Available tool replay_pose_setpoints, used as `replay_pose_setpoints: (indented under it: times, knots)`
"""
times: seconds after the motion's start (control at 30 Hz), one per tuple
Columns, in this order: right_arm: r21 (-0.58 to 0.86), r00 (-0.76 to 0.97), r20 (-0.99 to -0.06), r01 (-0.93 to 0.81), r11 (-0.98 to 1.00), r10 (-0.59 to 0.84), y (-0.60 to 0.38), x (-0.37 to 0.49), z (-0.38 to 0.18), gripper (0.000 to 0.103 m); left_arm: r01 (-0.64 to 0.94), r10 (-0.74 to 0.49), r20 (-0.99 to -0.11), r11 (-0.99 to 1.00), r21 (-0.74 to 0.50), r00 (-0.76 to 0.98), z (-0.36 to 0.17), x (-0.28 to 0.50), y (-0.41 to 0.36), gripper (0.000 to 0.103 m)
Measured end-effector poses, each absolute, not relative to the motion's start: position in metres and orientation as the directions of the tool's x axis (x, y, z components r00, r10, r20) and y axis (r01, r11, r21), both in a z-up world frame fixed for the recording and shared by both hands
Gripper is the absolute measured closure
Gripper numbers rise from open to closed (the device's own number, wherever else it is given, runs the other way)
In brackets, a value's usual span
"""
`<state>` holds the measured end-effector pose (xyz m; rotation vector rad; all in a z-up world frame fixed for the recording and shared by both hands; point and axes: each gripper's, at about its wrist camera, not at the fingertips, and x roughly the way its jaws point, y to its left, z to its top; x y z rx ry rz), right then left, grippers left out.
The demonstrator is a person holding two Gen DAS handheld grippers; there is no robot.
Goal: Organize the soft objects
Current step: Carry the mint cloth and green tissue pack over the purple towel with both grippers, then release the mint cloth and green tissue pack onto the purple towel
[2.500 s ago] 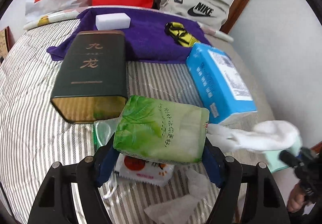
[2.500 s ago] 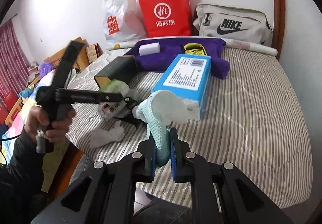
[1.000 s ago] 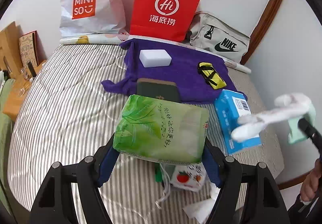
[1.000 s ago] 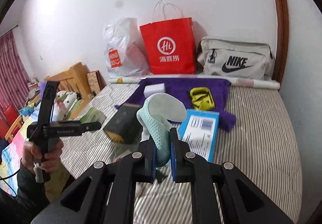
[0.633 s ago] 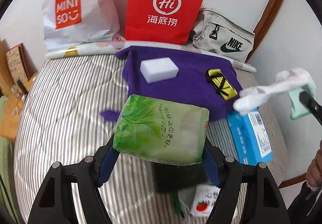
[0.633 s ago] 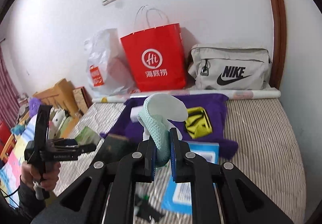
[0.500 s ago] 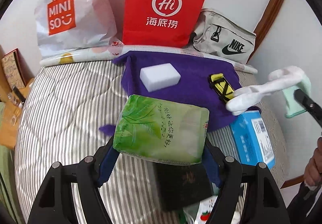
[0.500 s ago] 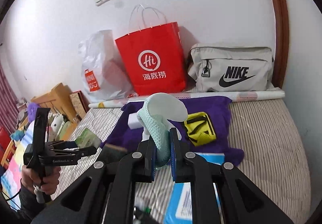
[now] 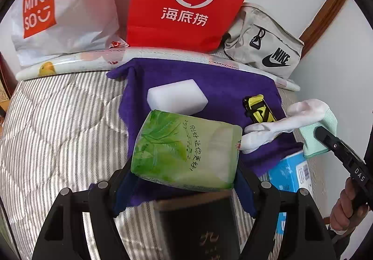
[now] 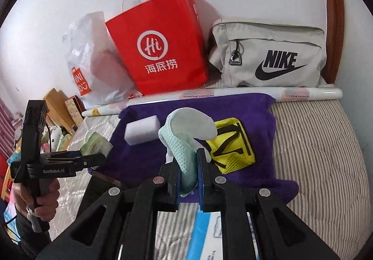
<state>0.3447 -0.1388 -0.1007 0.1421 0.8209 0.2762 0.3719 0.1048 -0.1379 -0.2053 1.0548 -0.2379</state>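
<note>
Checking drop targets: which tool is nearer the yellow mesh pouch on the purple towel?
Right. The right tool, gripping a white-and-mint sock, hangs just beside the yellow mesh pouch; the left tool holds a green tissue pack farther left.

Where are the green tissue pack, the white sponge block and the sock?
green tissue pack (image 9: 186, 151), left wrist view, middle of its printed face
white sponge block (image 9: 177, 96), left wrist view, top face
sock (image 10: 186, 141), right wrist view, mint knit part
</note>
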Motion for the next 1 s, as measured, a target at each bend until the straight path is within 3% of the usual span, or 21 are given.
replay_pose_setpoints:
  times: [1.0]
  knots:
    - [0.162, 0.485, -0.823, -0.3, 0.94, 0.297, -0.16, 0.432, -0.161, 0.087, -0.03, -0.09, -0.925, 0.994, -0.109, 0.369, -0.177, 0.427, 0.072, 0.029]
